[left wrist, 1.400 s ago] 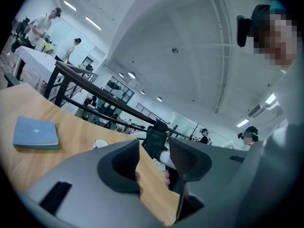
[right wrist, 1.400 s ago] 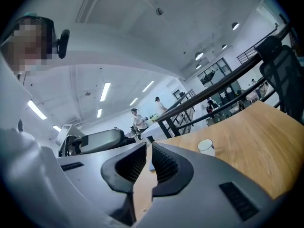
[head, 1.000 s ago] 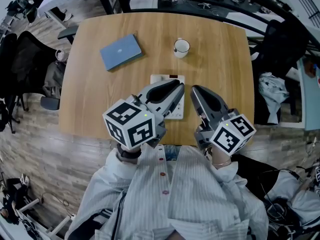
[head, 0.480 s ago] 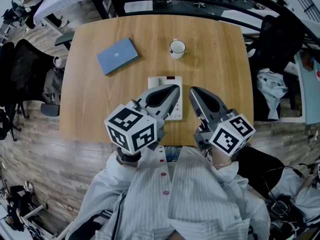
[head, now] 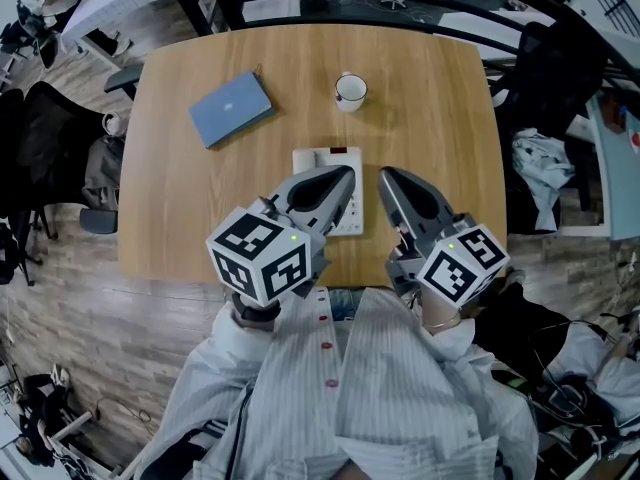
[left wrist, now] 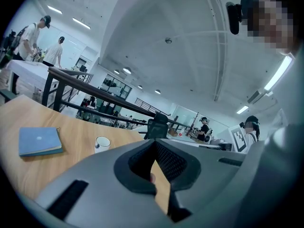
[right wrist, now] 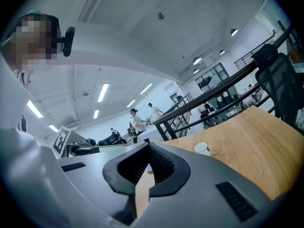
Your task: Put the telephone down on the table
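**Both tools closed and empty above a telephone resting on the desk**

Since a second ago the left tool [head: 349, 175] has brought its jaws from a narrow gap to fully together. The right tool [head: 386, 176] was already all but closed and now has its tips meeting too. In the left gripper view and the right gripper view alike, only bare wood shows through the opening behind the touching tips, so neither tool holds anything. Both tools hover where they did before, side by side over the near edge of the pale wooden desk [head: 440, 118].

The flat white telephone [head: 318, 159] has kept its place, lying on the desk near the middle, directly under the left tool. The white ceramic mug [head: 350, 89] stands upright beyond it. Its inside shows pale, and whether it holds any liquid cannot be told. The blue closed notebook [head: 231, 107] lies well apart to the left, also unmoved.

The left tool covers much of the telephone, leaving only the far edge with a dark strip and part of the right side in sight. Its handset cannot be made out. The person's striped shirt [head: 370, 388] fills the bottom of the head view.
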Motion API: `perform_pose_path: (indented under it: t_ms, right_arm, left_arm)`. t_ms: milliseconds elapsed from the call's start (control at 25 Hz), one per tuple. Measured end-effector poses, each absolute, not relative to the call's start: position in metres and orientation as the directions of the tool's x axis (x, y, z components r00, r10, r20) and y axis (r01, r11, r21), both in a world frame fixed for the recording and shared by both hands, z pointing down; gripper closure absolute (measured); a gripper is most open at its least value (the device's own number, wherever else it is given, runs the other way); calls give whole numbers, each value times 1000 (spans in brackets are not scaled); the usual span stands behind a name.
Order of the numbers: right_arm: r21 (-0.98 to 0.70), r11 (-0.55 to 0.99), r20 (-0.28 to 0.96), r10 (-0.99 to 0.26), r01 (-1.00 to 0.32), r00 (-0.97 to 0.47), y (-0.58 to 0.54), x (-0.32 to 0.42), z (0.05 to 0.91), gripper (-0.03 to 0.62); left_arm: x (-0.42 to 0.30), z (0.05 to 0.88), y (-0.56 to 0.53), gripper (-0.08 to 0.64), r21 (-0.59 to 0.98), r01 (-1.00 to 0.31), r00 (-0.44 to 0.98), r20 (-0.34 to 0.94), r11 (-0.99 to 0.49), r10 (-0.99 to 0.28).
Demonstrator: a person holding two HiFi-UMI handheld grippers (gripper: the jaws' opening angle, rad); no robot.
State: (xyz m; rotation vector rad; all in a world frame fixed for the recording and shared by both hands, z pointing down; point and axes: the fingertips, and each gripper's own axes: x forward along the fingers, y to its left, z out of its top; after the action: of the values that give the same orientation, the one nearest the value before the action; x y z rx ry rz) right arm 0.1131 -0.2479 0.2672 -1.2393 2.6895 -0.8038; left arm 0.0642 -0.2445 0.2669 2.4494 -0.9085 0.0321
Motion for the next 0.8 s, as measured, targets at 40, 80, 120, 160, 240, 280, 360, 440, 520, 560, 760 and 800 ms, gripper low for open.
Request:
perform_pose_path:
  t_ms: [40, 80, 120, 160, 240, 280, 360, 440, 520, 560, 760, 800]
  right_arm:
    - [-488, 537, 148, -726, -688, -671, -248, 113, 267, 557]
    - [-488, 537, 149, -726, -689, -671, -248, 114, 267, 557]
    - [-487, 537, 151, -725, -689, -672, -248, 114, 268, 557]
    - [-487, 537, 153, -724, -689, -673, -247, 114, 269, 557]
    - [-484, 538, 158, -722, -691, -673, -247, 113, 270, 557]
    - [-481, 538, 161, -722, -692, -673, -246, 113, 271, 557]
    - [-480, 536, 165, -723, -695, -671, -245, 114, 272, 557]
    - [-481, 534, 166, -723, -695, -671, -244, 115, 273, 557]
    - [-482, 533, 167, -723, -695, -670, -243, 115, 274, 557]
    - [-483, 533, 168, -722, -695, -671, -243, 115, 275, 557]
    - [-484, 535, 177, -715, -692, -676, -241, 113, 278, 557]
    - [-484, 536, 179, -713, -692, -678, -241, 113, 278, 557]
  left_arm:
    - [64, 267, -245, 551, 465, -614, 774, 198, -637, -602]
    - [65, 267, -245, 551, 465, -615, 773, 200, -637, -602]
    - [65, 268, -245, 551, 464, -617, 773, 202, -636, -602]
    - [65, 268, -245, 551, 464, -618, 772, 204, -635, -602]
    - [65, 269, -246, 551, 466, -619, 771, 206, -633, -602]
    - [66, 270, -246, 551, 466, -619, 771, 207, -632, -602]
    - [67, 270, -245, 551, 467, -619, 771, 208, -632, -601]
    - [68, 270, -244, 551, 468, -621, 770, 213, -629, -602]
    - [67, 272, -245, 551, 470, -629, 764, 224, -620, -605]
    - [66, 274, -246, 551, 471, -632, 761, 230, -615, -607]
    - [65, 276, -249, 551, 476, -638, 757, 245, -605, -606]
    - [66, 278, -250, 551, 474, -642, 755, 255, -603, -604]
